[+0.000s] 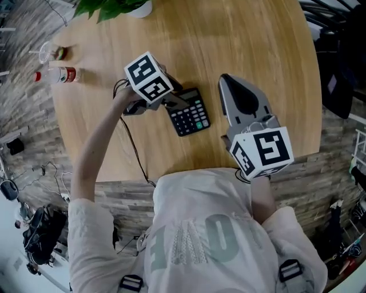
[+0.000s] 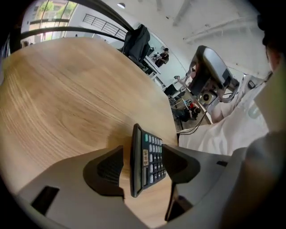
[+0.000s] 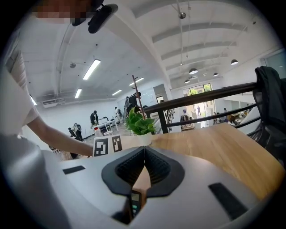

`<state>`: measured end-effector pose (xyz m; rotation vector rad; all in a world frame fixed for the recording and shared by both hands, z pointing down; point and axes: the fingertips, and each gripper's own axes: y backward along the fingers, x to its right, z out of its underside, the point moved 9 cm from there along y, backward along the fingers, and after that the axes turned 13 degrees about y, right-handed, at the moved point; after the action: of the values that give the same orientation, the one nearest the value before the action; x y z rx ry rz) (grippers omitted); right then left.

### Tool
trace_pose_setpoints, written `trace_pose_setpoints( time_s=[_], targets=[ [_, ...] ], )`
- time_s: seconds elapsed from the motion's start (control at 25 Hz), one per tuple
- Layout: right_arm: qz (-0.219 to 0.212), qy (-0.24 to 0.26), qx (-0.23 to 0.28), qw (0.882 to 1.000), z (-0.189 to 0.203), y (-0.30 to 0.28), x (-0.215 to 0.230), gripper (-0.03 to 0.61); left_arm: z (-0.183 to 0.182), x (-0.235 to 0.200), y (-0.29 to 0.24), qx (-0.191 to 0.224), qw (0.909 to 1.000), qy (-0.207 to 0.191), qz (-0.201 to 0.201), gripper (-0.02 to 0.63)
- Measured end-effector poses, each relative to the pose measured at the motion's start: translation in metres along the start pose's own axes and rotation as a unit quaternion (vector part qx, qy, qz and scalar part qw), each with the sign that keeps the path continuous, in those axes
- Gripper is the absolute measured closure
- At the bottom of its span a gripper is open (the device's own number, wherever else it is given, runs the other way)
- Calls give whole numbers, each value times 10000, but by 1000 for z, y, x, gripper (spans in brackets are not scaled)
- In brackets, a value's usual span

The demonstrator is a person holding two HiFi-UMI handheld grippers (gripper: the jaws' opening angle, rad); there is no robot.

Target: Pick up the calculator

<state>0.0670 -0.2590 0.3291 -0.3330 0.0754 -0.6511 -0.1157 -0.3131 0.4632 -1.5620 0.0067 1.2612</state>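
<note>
A black calculator [image 1: 191, 113] lies near the middle of the round wooden table [image 1: 257, 34]. My left gripper [image 1: 173, 102] reaches its left end from the left. In the left gripper view the calculator [image 2: 149, 161] stands edge-on between the two dark pads [image 2: 107, 170], keys toward the right pad. A narrow gap shows on each side, so my left gripper [image 2: 143, 156] is open around it. My right gripper [image 1: 224, 79] hovers to the right of the calculator, pointing away from me. In its own view my right gripper [image 3: 144, 151] is shut with nothing held.
A potted plant [image 1: 123, 7] stands at the table's far edge. A bottle [image 1: 60, 74] and a cup [image 1: 48, 52] sit at the far left. A black cable [image 1: 136, 151] trails off the near edge. Dark chairs [image 1: 337, 86] stand beyond the right rim.
</note>
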Motion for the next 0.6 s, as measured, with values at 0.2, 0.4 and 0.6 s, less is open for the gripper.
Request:
trace_pose_setpoints(
  time_s=[0.2, 0.4, 0.6],
  targets=[
    [-9, -79, -118, 9999, 5, -7, 8, 560, -1, -12, -15, -453, 9987, 139, 164, 341],
    [-63, -130, -231, 9996, 10, -10, 13, 559, -2, -14, -22, -713, 9958, 282, 496, 344],
    [-104, -147, -231, 9996, 12, -18, 17, 560, -2, -19, -23, -851, 9919, 437, 831, 347]
  ],
)
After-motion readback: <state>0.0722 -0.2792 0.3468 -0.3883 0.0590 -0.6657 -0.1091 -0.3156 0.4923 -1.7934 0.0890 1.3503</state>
